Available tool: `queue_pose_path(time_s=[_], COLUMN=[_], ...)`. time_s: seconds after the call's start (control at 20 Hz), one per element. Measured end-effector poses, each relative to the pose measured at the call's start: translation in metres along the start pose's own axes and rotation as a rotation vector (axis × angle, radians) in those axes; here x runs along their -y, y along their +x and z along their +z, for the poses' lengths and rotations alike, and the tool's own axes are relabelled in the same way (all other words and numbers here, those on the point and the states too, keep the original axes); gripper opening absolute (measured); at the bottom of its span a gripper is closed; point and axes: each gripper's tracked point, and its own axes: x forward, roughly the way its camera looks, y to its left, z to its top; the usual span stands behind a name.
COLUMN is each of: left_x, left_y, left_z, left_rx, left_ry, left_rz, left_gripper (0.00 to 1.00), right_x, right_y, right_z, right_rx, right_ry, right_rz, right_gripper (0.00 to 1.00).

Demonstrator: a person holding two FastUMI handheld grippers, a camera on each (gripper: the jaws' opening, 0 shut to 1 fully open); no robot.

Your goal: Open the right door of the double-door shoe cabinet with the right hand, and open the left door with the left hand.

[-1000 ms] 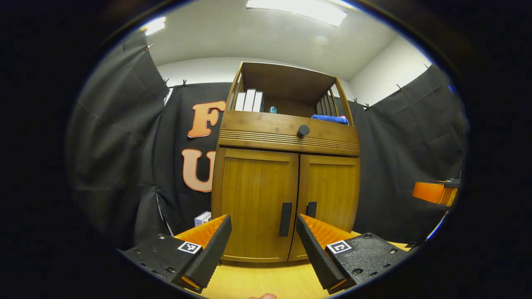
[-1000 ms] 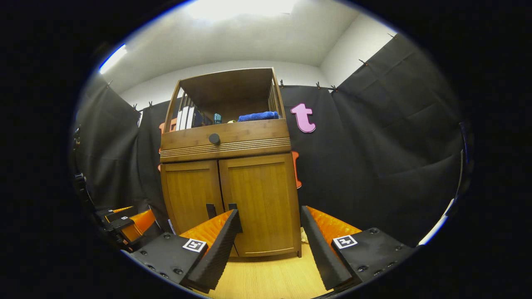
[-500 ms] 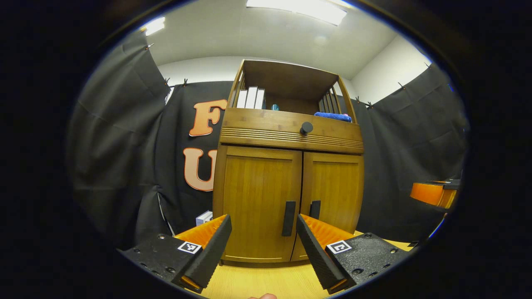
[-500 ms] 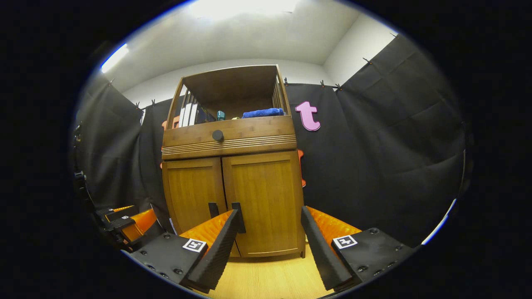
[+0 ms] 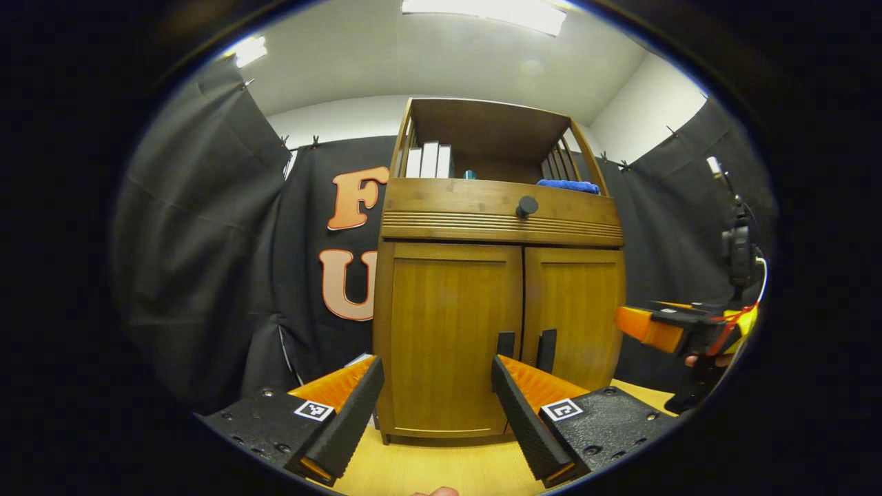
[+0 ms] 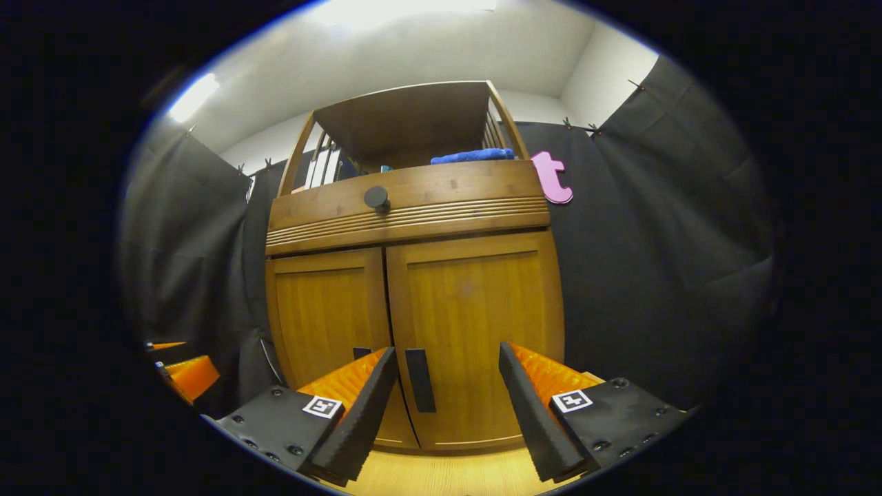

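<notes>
Now both tongs sit nearer the shoe cabinet [image 6: 413, 275] than a second ago: in the right gripper view it has grown large, and the right door's handle [image 6: 419, 379], earlier hidden behind one finger, shows between the fingers of the right tongs [image 6: 446, 413], which gape wide and hold nothing. In the left gripper view the cabinet has slid rightward, so the left tongs [image 5: 436, 417], also wide and empty, frame the left door [image 5: 448, 337] while its handle [image 5: 506, 344] peeks just above the right-hand finger; the other tongs, with a hand on them, have come in at the right edge [image 5: 665, 329]. Books [image 5: 428, 160] and a blue cloth [image 6: 473, 156] lie on the open top shelf, and a drawer with a round dark knob [image 6: 376, 197] runs beneath it. Nothing lies between the tongs and the doors. Standing on a pale wood floor [image 6: 448, 475] against the black cloth, the cabinet has both doors shut, the right door [image 6: 482, 331] flush beside the left.
</notes>
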Motion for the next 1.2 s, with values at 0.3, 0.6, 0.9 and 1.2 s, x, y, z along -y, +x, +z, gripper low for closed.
queue_pose_path(time_s=[0.3, 0.6, 0.9, 1.2], left_x=[-0.026, -0.042, -0.05, -0.046], left_y=[-0.001, 0.001, 0.002, 0.007], left_z=[-0.009, -0.015, -0.02, -0.022], left_rx=[-0.009, -0.011, -0.021, -0.026], left_ry=[0.001, 0.014, 0.009, 0.014], left_rz=[0.07, 0.131, 0.142, 0.12], left_gripper=[0.94, 0.95, 0.95, 0.95], right_x=[-0.023, -0.028, -0.018, -0.034], right_y=[0.083, 0.129, 0.145, 0.146], right_z=[-0.068, -0.094, -0.11, -0.116], right_rx=[-0.141, -0.195, -0.211, -0.217], right_ry=[0.036, -0.002, -0.037, 0.042], right_rz=[0.057, 0.024, -0.003, 0.055], right_gripper=[0.96, 0.95, 0.89, 0.62])
